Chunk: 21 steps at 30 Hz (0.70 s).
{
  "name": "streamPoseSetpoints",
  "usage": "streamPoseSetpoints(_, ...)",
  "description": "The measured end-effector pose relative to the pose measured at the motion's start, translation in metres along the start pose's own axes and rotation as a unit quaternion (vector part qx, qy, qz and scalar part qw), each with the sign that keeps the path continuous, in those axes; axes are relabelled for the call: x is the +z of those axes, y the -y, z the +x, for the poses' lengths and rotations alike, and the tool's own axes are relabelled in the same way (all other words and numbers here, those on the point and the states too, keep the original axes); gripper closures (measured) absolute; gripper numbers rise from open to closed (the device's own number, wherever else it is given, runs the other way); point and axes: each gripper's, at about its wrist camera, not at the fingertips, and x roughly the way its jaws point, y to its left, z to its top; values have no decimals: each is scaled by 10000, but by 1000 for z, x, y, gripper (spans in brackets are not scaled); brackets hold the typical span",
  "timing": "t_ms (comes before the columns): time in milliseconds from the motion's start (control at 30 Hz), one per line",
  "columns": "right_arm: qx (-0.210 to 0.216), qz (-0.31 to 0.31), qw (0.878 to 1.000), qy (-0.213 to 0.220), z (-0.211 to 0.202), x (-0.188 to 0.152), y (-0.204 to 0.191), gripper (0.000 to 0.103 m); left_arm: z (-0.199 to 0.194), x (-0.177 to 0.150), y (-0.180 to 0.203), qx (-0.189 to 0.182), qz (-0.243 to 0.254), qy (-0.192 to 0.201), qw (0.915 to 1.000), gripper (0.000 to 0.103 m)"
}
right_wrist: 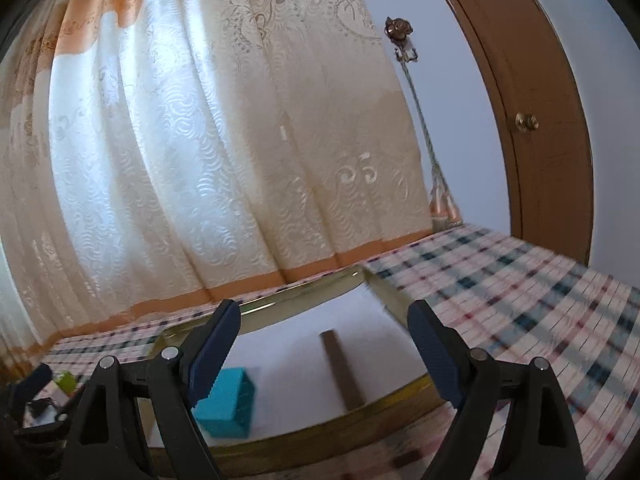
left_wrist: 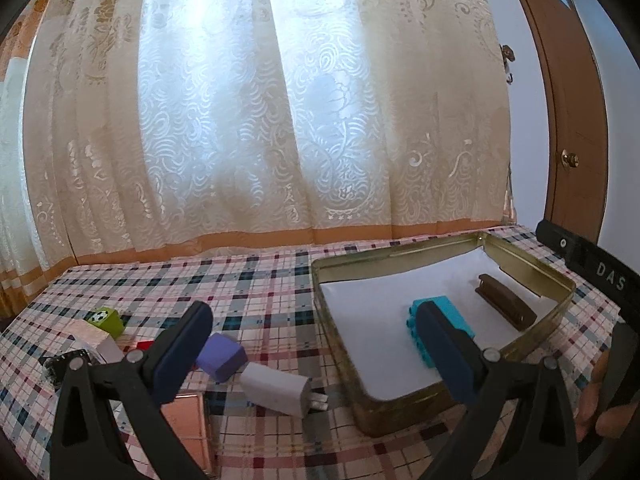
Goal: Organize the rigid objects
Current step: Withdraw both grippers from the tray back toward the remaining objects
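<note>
Nearest the left-wrist camera, the left gripper (left_wrist: 316, 344) hangs released above the plaid tablecloth (left_wrist: 256, 280), its blue-padded jaws spread wide with nothing between them. Just below that gap, to the left of the gold tin (left_wrist: 532, 332), a white wall charger (left_wrist: 276, 388) lies on its side, its long axis running left to right and its metal prongs pointing at the tin's near wall. Touching the charger's far end sits a purple block (left_wrist: 222, 356). Farther left of the tin are a white block (left_wrist: 96, 338) and, behind it, a green cube (left_wrist: 106, 320) with a football sticker on top.

Inside the tin, on its white liner, a turquoise toy brick (left_wrist: 440, 320) rests near the front, partly hidden by the left gripper's right finger. Beyond it lies a brown stapler (left_wrist: 506, 300), its long axis slanting from the tin's near right wall toward the far left.

The right gripper (right_wrist: 324, 348) is likewise released and empty, poised over the tin's near rim. A cream patterned curtain (left_wrist: 256, 100) hangs behind the table, with a brown door (left_wrist: 572, 120) at the right.
</note>
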Motion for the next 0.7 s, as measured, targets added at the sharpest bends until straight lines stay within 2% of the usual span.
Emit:
streamPoseSetpoints(233,35,-299,9995,110,-11,-7,-26,16,-8,-5,-25,117,-55,-3,9999,0)
streamPoseSetpoints(500,246,-221,9994,-95,-14,-15,-43,16,-15,-12,-68,369,-269,-153,9988,0)
streamPoseSetpoints(700,507,-431,9975,-222,-16,-24,-67,16,-19,-18,-98,553,-310,-235,9977,0)
